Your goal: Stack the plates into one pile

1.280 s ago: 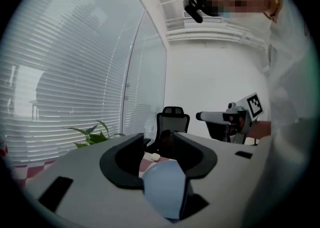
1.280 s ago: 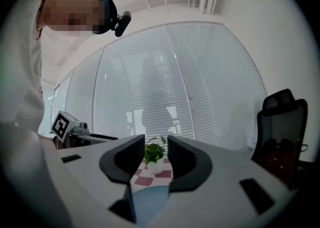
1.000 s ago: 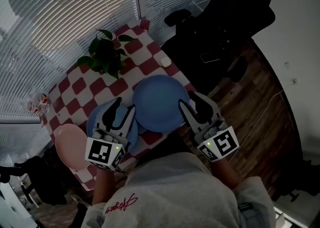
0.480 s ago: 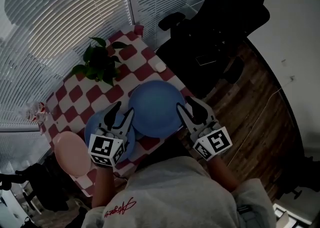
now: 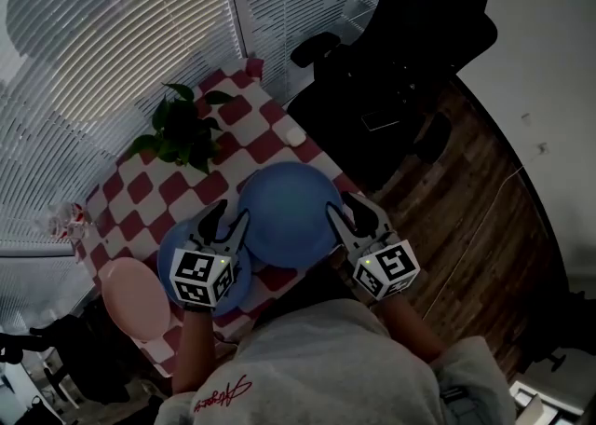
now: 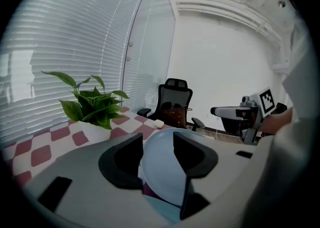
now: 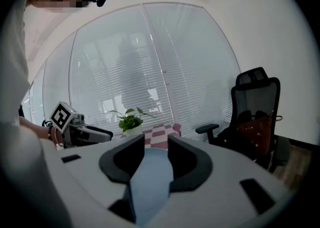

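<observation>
1. The large blue plate is in the middle of the head view. It hangs above the checked tabletop, and its left edge covers a part of the smaller blue plate.
2. The plate is round, so it has no long axis. Its hollow side faces upward and it is nearly level, with a slight tilt. The line between its two held edges runs from left to right across the frame.
3. The left gripper takes the left rim of the plate. In the left gripper view the rim fills the gap between its jaws, so they are pinching it.
4. The right gripper takes the right rim. In the right gripper view the blue edge also fills the gap between the jaws, which are pinching it while standing wide.
5. Both grippers enter from the lower part of the frame and point upward in it, a little below level. Their marker cubes are at the near ends, and the sleeves of a grey sweatshirt are behind them.
6. The pink plate lies alone at the lower left, apart from both blue plates.
7. Farther away on the tabletop stand a potted plant and a small white object. A black chair is at the upper right, beside the tabletop.
</observation>
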A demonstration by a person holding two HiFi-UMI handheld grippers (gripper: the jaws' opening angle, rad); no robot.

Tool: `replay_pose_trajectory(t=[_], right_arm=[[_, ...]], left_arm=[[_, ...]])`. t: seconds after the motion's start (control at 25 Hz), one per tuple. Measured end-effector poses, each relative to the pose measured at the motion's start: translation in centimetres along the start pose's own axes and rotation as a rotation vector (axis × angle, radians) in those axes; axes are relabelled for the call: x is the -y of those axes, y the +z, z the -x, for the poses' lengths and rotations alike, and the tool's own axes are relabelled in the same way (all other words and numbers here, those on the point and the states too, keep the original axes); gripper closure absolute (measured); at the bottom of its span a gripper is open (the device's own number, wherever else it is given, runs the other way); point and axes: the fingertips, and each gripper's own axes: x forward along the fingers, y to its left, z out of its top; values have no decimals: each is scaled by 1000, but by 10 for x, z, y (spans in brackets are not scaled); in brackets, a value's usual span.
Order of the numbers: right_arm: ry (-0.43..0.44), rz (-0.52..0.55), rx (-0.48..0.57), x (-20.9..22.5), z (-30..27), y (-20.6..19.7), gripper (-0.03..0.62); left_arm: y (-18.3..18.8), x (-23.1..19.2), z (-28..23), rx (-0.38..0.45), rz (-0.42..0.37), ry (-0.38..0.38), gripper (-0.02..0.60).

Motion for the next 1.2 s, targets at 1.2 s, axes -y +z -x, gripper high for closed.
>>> replay_pose_trajectory(t=[1.2], right_arm=[[-127, -110, -240, 39, -11, -95, 437]], left_arm=[[-63, -17, -42, -256, 3, 28, 382]])
